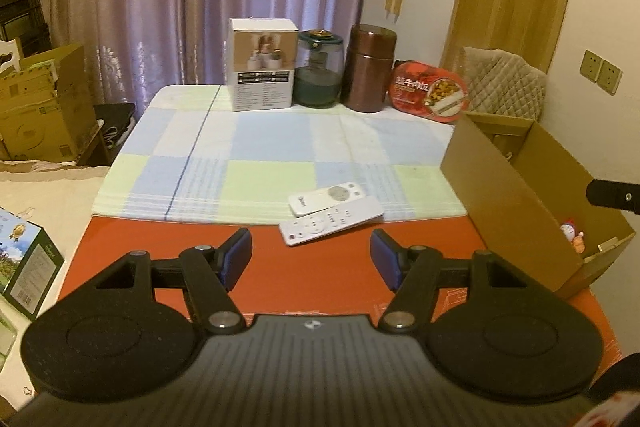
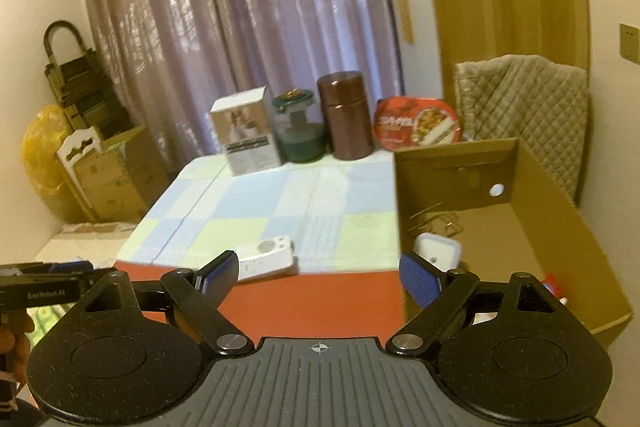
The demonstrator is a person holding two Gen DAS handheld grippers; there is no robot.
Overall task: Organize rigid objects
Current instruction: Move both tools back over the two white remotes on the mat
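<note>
Two white remote controls lie side by side near the table's front: a short one on the checked cloth and a long one crossing onto the red surface; the right wrist view shows them blurred. My left gripper is open and empty, just short of the long remote. My right gripper is open and empty, beside the open cardboard box, which holds a small white case. The box also shows in the left wrist view.
At the back of the table stand a white carton, a green glass jar, a brown canister and a red food bowl. A quilted chair back is behind the box. Cardboard boxes stand at the left.
</note>
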